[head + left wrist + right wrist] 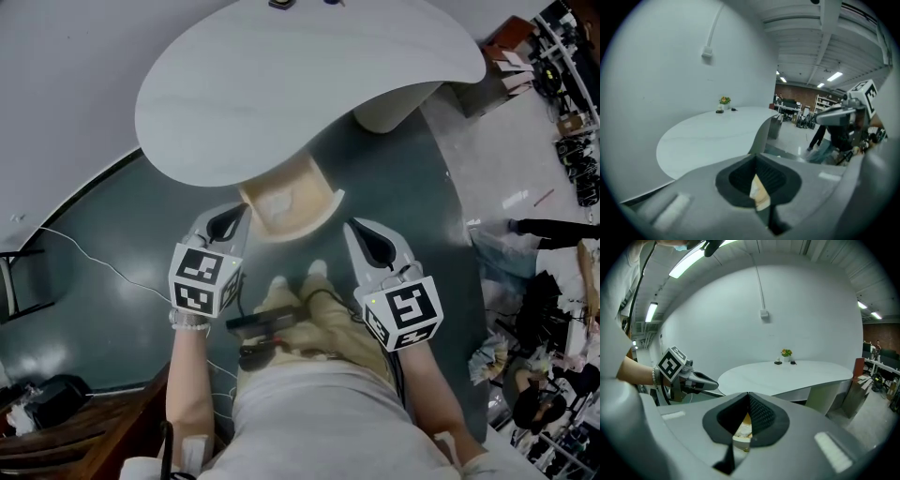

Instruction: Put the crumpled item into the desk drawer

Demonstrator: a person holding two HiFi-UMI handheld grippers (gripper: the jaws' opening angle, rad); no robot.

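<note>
The white curved desk (281,84) fills the upper part of the head view, and its wooden drawer (317,192) stands pulled out from under the near edge, at 12 o'clock from the person's knees. The crumpled item (279,203), pale and whitish, lies inside the drawer on its floor, apart from both claws

The left claw (234,217) is held at about 7 o'clock from the drawer, its tip just beside the drawer's front corner. In the left gripper view its jaws (757,161) are pressed together with nothing between them; a sliver of tan shows below them, and I cannot tell what it is

The right claw (361,234) sits at 4 o'clock from the drawer, a little further off. In the right gripper view its jaws (748,397) meet at the tip and hold nothing; through the slit below them the crumpled item (743,430) shows in the drawer

A small potted plant (786,352) stands at the far side of the desk, at 12 o'clock from the right claw
</note>
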